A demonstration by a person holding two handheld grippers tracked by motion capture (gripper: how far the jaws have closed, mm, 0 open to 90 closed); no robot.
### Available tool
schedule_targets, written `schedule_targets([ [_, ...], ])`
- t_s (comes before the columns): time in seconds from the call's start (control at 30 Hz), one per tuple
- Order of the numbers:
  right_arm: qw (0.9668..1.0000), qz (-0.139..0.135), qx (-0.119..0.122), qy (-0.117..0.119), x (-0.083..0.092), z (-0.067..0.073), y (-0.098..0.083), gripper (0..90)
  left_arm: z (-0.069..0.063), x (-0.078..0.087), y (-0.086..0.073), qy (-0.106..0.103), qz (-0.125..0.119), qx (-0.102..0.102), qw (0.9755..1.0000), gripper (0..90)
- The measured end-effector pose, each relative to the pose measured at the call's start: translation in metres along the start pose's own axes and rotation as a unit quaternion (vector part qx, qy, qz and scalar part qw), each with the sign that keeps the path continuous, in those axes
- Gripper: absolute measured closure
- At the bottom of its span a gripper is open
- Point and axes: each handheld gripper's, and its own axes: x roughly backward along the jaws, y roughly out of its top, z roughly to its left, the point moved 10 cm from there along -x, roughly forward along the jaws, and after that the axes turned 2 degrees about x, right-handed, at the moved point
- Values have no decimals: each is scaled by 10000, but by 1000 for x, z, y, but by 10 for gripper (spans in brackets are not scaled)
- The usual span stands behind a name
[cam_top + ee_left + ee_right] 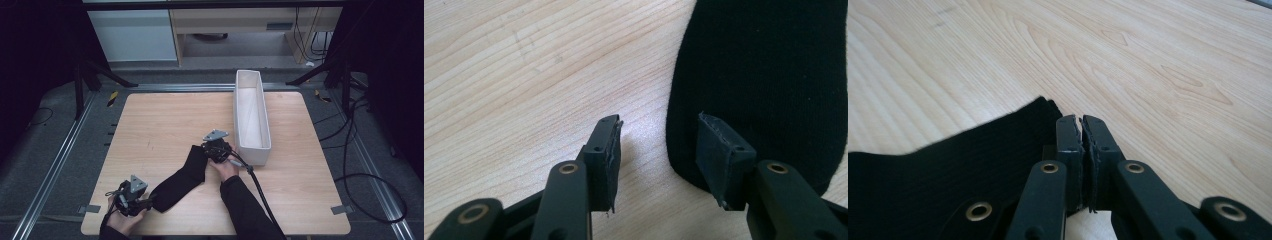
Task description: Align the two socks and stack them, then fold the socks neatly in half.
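The black sock (182,181) lies flat at lower centre of the high view, on the wooden surface (160,125), running diagonally between your two hands. Your right gripper (216,148) has its jaws clenched at the sock's upper end; whether any fabric is pinched between them, I cannot tell. Your left gripper (659,150) stands released, its jaws straddling the sock's lower end without pressing it. The white box (252,117) at centre right stands empty. Judgement: early stage. The left grasp, lift and placement remain.
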Motion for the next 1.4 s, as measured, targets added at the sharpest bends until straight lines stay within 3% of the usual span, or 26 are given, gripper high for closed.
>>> schedule_targets([
  [0.13,9999,131,68,-48,-11,-1,-8,856,0,0,0,-18,-20,14,10000,518],
  [0.27,10000,81,47,-29,-9,-2,-6,815,0,0,0,-50,-32,33,10000,512],
  [0.33,9998,-163,-117,-45,-1,-7,4,747,0,0,0,-91,-58,40,9999,512],
  [0.4,9996,-200,-213,-16,1,-9,6,699,1,0,0,-102,-69,54,9999,510],
  [0.6,9993,152,-340,12,-8,-10,-10,547,0,0,0,-86,-81,22,9999,510],
  [0.73,9988,292,-396,4,-11,-10,-15,517,0,0,-1,-92,-72,11,9999,508],
  [0.83,9981,348,-499,60,-12,-9,-17,521,0,0,-1,-92,-68,15,9999,508],
  [0.9,9969,346,-698,144,-12,-9,-19,540,0,0,0,-100,-76,31,9999,507],
  [1.07,9969,333,-699,168,-12,-4,-19,644,-1,-1,0,-90,-86,18,9999,508],
  [1.13,9955,367,-841,237,-11,-1,-18,727,-1,-1,0,-81,-100,15,9999,507],
  [1.4,9963,239,-778,282,-3,-1,-11,802,-7,-1,6,-218,-246,-13,9995,492],
])
